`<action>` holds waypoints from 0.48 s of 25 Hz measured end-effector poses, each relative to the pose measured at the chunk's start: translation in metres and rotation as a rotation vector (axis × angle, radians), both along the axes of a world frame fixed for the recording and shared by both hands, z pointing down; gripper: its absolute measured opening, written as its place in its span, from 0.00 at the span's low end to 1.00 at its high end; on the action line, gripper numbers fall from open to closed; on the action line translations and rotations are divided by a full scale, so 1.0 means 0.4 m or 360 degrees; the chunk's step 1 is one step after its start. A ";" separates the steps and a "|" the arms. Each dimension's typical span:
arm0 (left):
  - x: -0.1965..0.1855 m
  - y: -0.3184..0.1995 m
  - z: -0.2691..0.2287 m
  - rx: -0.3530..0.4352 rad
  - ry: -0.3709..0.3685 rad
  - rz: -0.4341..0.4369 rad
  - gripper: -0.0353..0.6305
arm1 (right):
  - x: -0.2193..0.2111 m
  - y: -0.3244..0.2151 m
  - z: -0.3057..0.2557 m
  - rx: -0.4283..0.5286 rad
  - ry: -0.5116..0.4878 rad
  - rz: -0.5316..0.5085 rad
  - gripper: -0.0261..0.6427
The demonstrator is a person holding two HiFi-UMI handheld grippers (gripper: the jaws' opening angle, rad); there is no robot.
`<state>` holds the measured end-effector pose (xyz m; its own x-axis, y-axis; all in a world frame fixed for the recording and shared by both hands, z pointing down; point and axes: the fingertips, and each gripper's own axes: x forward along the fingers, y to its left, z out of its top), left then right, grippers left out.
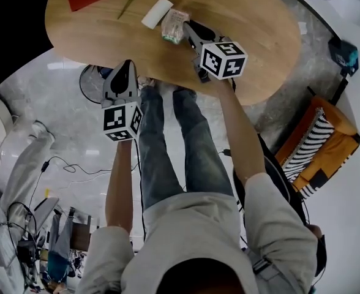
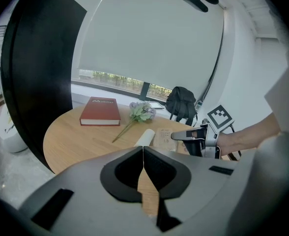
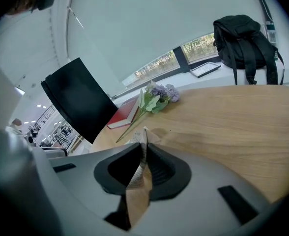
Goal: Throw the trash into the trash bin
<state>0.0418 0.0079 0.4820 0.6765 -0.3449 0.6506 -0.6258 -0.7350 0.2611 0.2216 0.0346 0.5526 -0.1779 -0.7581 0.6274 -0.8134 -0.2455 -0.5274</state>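
Your left gripper [image 1: 127, 66], jaws together on nothing, hangs off the table [image 1: 259, 23] rim at 7 o'clock from the packet [image 1: 171, 26], which your right gripper [image 1: 189, 28] pinches thin-edge-on above the tabletop, with no bin in view.

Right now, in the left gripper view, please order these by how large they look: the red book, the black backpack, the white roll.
1-2. Red book and black backpack: they look about equal; the backpack stands farther off, so I do not rank them.
3. White roll: clearly the smallest.
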 end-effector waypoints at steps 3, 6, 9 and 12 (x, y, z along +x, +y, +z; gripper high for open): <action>0.000 -0.001 -0.005 0.0008 0.0008 -0.0009 0.08 | -0.008 0.019 -0.028 0.0021 0.0080 -0.0024 0.14; 0.001 -0.003 -0.008 0.0019 0.0018 -0.0024 0.08 | -0.012 0.029 -0.054 0.0042 0.0140 -0.0050 0.14; -0.010 -0.004 -0.018 0.0035 0.0030 -0.0055 0.08 | -0.029 0.024 -0.083 0.0074 0.0185 -0.0107 0.14; -0.035 -0.006 -0.034 0.0055 0.0041 -0.0107 0.08 | -0.064 0.006 -0.111 0.0110 0.0206 -0.0180 0.14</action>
